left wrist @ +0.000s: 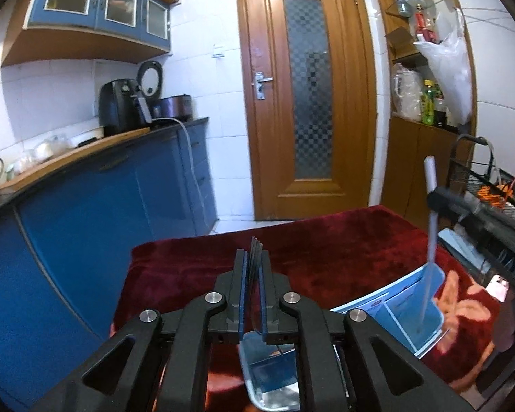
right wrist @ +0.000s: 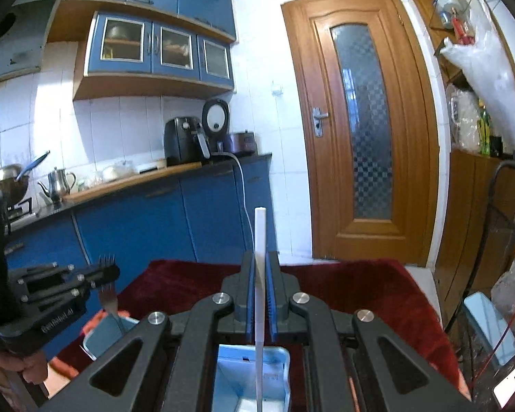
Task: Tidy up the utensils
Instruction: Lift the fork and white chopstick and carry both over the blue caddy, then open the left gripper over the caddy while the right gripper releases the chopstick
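The left gripper (left wrist: pixel 253 267) is clamped on a fork (left wrist: pixel 255 252), tines up, its lower end hanging over a blue compartment of the organizer (left wrist: pixel 274 370) below — seen from the right wrist, the fork (right wrist: pixel 107 292) pokes out above and below the closed fingers of the left gripper (right wrist: pixel 103 272). The right gripper (right wrist: pixel 261 271) is pinched on a white stick-like utensil (right wrist: pixel 260 257), upright, its lower end down inside a blue organizer compartment (right wrist: pixel 237 377). The organizer sits on a dark red cloth (left wrist: pixel 326 257) covering the table. Beyond: blue kitchen cabinets (left wrist: pixel 120 199), a black air fryer (right wrist: pixel 183 144) on the counter and a wooden door (left wrist: pixel 305 92)
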{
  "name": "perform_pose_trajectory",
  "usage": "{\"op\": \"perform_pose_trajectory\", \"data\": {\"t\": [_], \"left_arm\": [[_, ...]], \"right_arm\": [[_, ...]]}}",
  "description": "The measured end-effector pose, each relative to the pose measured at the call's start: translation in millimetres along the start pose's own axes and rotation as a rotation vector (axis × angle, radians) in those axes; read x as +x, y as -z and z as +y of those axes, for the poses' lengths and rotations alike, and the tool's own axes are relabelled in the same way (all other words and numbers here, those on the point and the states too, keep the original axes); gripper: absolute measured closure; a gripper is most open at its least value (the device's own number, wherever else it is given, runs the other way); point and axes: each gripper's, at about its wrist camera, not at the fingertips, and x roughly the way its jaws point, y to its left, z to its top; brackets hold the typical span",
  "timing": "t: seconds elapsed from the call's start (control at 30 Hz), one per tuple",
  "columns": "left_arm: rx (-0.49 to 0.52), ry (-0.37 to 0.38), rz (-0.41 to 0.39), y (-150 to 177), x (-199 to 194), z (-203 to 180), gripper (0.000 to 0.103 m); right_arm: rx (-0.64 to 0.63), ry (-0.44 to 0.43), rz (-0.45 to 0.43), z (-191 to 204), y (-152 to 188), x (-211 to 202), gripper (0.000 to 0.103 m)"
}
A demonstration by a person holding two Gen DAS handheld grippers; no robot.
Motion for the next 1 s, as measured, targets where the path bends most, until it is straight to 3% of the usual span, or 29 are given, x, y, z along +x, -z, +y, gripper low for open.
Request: {"op": "perform_pose_trajectory", "data": {"t": [0.23, 0.33, 0.37, 0.53, 1.0], "left_arm": [[-0.051, 0.08, 0.006, 0.9, -0.9, -0.6, 0.092], [-0.07, 0.097, 0.013, 2.3, -4.3, -0.3, 0.078], [-0.076, 0.1, 0.014, 2.5, -5.6, 0.2, 0.071], [-0.077, 0.118, 0.004, 0.2, -16.1, -0.3, 0.059], [-0.051, 0.148, -0.036, -6.9, -68.0, -5.4, 0.053]], "right_arm": [[0.011, 0.003, 0.031, -4.5, 14.2, 1.2, 0.095], [0.037, -0.01, 0.042, -7.9, 13.3, 1.4, 0.094], [0.042, -0.014, 0.044, -9.1, 13.6, 1.5, 0.092], [0.067, -0.05, 0.039, -11.1, 7.9, -6.5, 0.07], [0.077, -0.061, 0.02, -6.5, -4.9, -51.9, 0.068]]}}
